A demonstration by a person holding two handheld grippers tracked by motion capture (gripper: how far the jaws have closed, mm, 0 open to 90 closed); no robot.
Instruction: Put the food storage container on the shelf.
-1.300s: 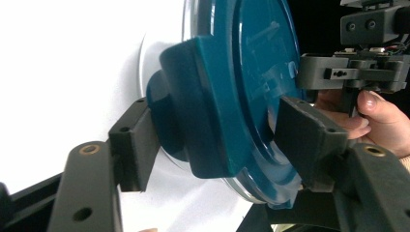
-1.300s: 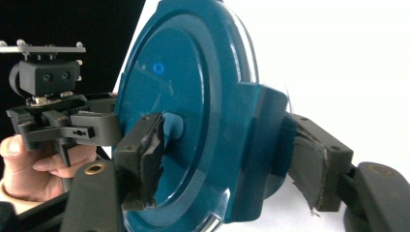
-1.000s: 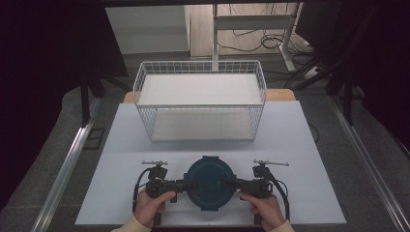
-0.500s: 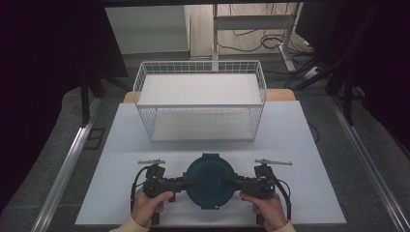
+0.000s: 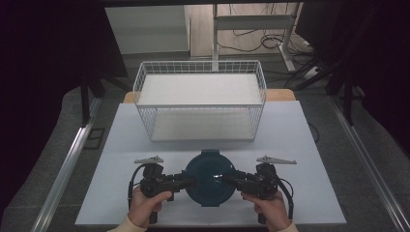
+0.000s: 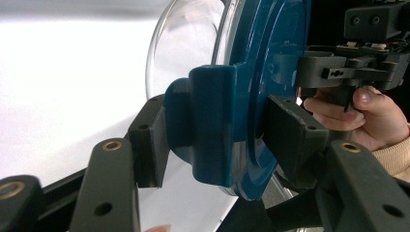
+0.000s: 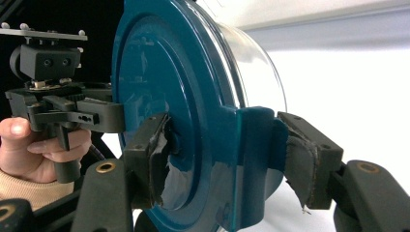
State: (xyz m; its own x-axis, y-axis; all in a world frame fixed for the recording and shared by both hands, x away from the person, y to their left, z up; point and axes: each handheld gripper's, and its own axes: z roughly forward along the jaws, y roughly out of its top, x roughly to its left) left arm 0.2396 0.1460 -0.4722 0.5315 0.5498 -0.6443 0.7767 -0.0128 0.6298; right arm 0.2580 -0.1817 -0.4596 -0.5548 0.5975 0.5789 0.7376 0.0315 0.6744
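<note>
Your left gripper (image 5: 186, 182) and right gripper (image 5: 231, 182) each clamp a latch of the blue-lidded container (image 5: 210, 177); uneven pulling may tip it.

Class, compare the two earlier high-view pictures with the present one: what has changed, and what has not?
Little visibly changed. Both grippers, left and right, stay clamped on the side clips of the blue-lidded container, which may have edged slightly toward the person. The wire basket stayed put on the table.
</note>
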